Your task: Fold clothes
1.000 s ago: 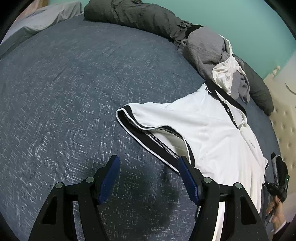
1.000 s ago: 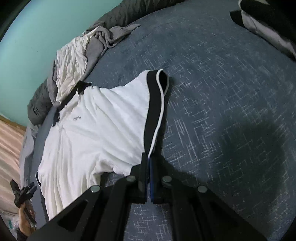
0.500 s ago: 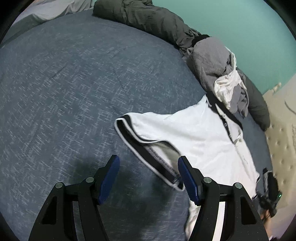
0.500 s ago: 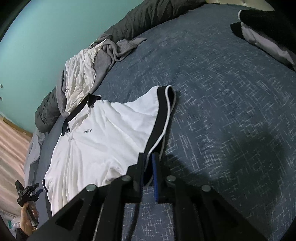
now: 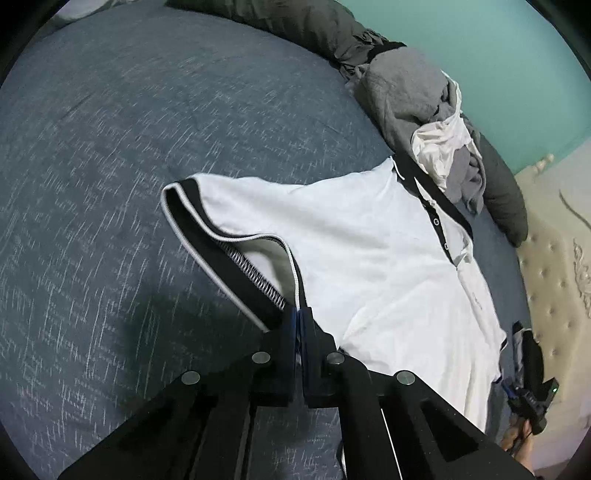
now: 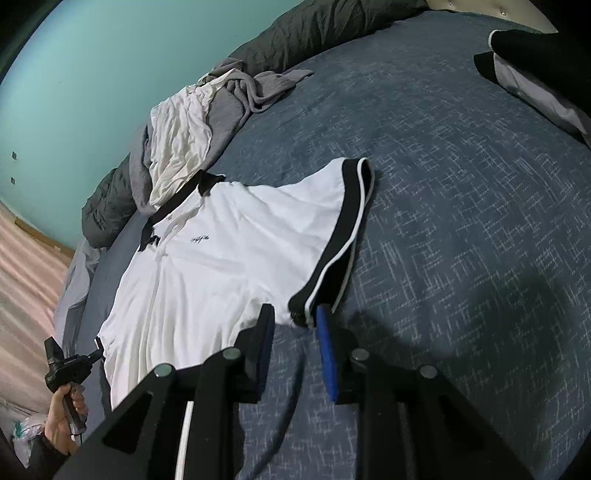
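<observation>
A white polo shirt (image 5: 369,251) with black collar and black cuffs lies face up on the blue bed cover (image 5: 110,147). My left gripper (image 5: 297,314) is shut on the near corner of its black sleeve cuff (image 5: 229,254), which gapes open. In the right wrist view the same shirt (image 6: 229,266) spreads out to the left. My right gripper (image 6: 294,312) is open, and the corner of the other sleeve cuff (image 6: 343,236) lies loose between its fingertips. A hand holds the left gripper (image 6: 66,365) at the shirt's far edge.
A pile of grey and white clothes (image 5: 424,122) sits above the collar, also seen in the right wrist view (image 6: 184,147). A dark grey duvet (image 5: 295,26) runs along the teal wall. A folded black and grey garment (image 6: 535,74) lies at the bed's far right. A beige tufted headboard (image 5: 554,258) borders the bed.
My left gripper went from wide open to shut on the sleeve cuff. My right gripper, shut on the other cuff a second ago, has opened and let it go.
</observation>
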A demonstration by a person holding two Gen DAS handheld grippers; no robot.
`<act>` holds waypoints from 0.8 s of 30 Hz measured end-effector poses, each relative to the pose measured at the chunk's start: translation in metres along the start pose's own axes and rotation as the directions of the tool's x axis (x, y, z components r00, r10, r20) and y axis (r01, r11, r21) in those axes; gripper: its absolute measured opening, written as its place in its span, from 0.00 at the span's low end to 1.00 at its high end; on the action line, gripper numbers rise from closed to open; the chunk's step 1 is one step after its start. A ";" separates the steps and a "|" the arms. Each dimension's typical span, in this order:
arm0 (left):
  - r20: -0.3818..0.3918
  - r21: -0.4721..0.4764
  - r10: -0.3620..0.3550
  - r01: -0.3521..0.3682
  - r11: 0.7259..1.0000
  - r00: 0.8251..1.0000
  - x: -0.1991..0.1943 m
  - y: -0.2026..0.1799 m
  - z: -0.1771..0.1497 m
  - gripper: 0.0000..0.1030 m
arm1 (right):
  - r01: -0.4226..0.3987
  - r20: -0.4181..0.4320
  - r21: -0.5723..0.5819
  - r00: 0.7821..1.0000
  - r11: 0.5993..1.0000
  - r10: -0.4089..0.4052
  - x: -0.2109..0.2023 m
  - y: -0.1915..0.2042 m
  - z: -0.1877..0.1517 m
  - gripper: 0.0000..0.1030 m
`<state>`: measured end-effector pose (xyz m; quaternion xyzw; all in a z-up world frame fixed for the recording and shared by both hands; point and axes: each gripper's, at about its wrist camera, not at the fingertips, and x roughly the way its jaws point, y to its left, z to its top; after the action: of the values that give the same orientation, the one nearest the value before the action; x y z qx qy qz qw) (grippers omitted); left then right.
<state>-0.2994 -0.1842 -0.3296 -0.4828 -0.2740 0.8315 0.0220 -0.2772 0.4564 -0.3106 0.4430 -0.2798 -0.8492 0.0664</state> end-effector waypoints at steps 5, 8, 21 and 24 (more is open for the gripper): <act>0.007 -0.029 -0.001 0.001 1.000 1.000 -0.007 0.009 -0.010 0.01 | -0.004 -0.008 0.012 1.000 1.000 0.004 -0.004 0.000 -0.007 0.22; -0.007 -0.086 -0.002 0.002 0.996 1.000 -0.003 0.017 -0.015 0.02 | -0.005 -0.024 0.009 1.000 1.000 0.006 -0.006 0.004 -0.011 0.22; -0.029 -0.103 0.032 -0.035 0.994 0.999 -0.022 0.016 -0.031 0.31 | 0.013 -0.218 -0.061 0.976 0.998 -0.026 -0.015 0.023 -0.040 0.36; -0.064 -0.056 0.032 -0.036 0.998 0.997 -0.031 0.009 -0.045 0.33 | 0.007 -0.275 -0.088 0.961 0.996 -0.031 -0.021 0.030 -0.056 0.37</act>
<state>-0.2443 -0.1816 -0.3268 -0.5136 -0.2886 0.8080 0.0026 -0.2242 0.4158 -0.3049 0.5565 -0.2268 -0.7909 0.1155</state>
